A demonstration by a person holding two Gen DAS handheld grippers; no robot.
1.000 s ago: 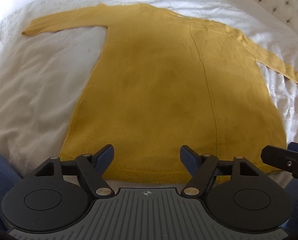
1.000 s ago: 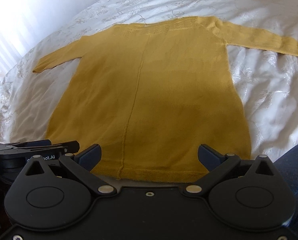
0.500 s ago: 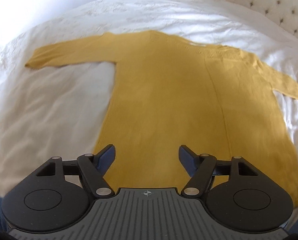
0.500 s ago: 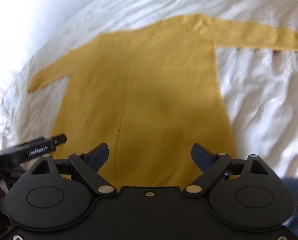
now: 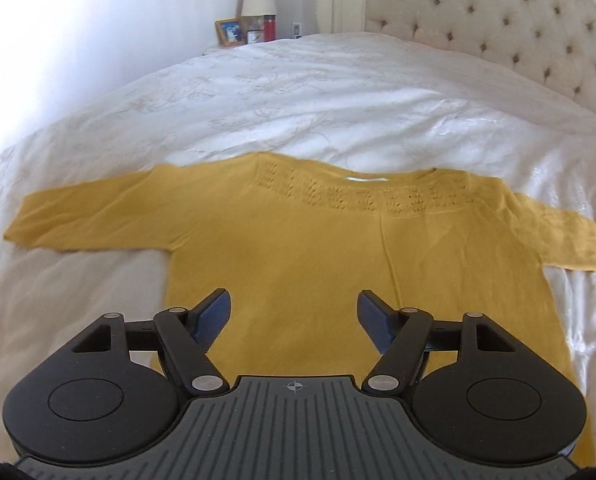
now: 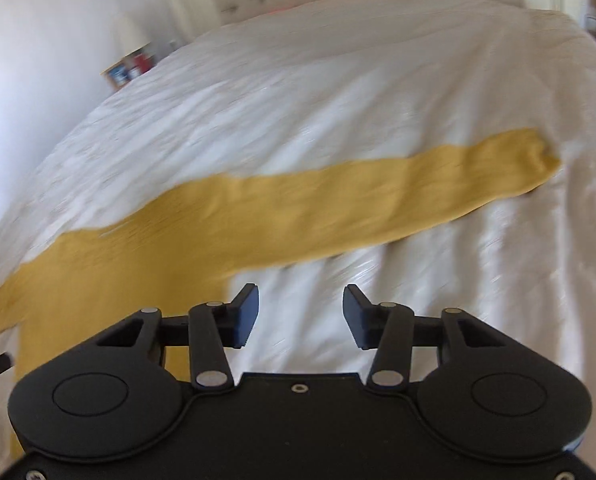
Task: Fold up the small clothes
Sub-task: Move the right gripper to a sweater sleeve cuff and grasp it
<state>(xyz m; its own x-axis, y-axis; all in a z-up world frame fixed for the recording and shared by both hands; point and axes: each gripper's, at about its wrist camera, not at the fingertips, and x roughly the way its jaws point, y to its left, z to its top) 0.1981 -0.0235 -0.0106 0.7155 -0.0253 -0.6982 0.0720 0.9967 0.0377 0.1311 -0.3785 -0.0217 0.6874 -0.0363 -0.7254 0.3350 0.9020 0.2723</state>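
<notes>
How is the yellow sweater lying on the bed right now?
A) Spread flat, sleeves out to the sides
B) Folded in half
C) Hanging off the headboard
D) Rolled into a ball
A: the sweater lies flat on the bed with both sleeves stretched sideways.

No text, brand or number can be read in either view. The only sign is a small crosshair mark [image 5: 294,387] on the ribbed grey body of the left gripper [image 5: 294,312]. The framed picture [image 5: 230,32] by the bed is too small to make out any writing.

Sweater [image 6: 258,216] motion-blurred, hem hidden behind left gripper [image 5: 294,312]
</notes>
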